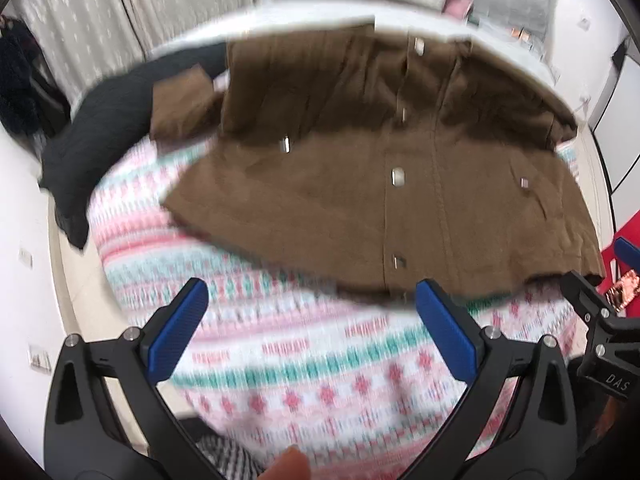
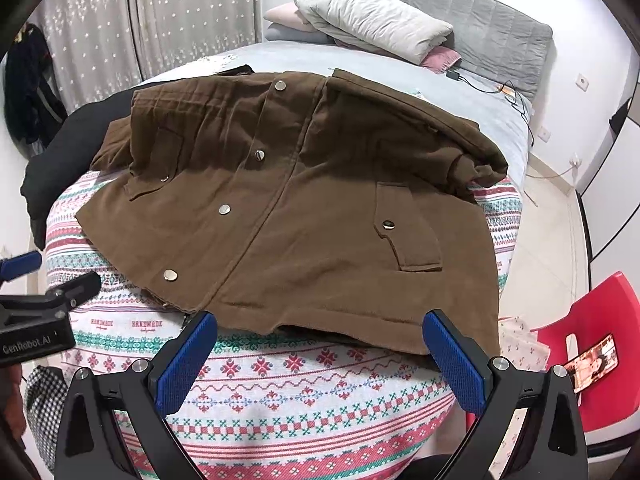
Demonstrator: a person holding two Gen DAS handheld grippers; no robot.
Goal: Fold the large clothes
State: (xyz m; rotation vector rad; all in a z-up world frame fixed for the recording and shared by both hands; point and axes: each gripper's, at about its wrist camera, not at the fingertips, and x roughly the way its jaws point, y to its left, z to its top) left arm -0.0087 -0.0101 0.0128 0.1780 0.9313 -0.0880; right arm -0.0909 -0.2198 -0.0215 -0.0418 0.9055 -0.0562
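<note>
A brown jacket with metal snaps lies front side up on the patterned blanket at the foot of the bed, its top part folded over. The left wrist view is blurred; there the jacket fills the middle. My left gripper is open above the blanket, just short of the jacket's near hem, holding nothing. My right gripper is also open, its fingers straddling the hem's near edge without touching it. The left gripper appears at the left edge of the right wrist view.
A black garment lies left of the jacket. Pillows and a grey headboard sit at the far end of the bed. A red chair with a phone on it stands at the right. Curtains hang at the back left.
</note>
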